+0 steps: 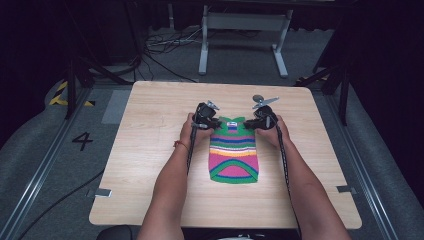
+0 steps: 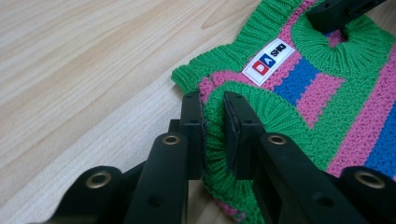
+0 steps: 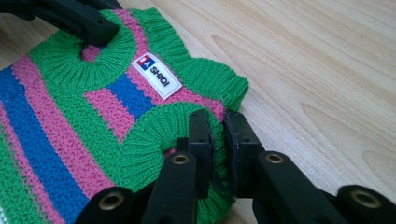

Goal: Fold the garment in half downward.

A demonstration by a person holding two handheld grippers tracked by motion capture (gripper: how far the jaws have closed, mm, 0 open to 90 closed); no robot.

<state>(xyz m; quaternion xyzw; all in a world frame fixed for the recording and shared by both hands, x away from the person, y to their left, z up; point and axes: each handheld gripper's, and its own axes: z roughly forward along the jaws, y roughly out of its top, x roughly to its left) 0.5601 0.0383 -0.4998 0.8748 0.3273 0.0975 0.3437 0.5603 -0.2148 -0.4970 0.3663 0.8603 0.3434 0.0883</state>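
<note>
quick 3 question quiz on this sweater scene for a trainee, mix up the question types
1. True or false: the left gripper is shut on the green ribbed armhole edge of the striped sweater.
2. Multiple choice: the white label sits (a) at the hem, (b) at the neck opening, (c) on the bare table.
3. Fill in: the right gripper grips the sweater at its ___ end, the one farther from the person.

Key
1. True; ribbed knit is pinched between its jaws.
2. b
3. Neck (collar) end; both grippers hold it there, one on each side, while the sweater lies flat on the table.
</note>
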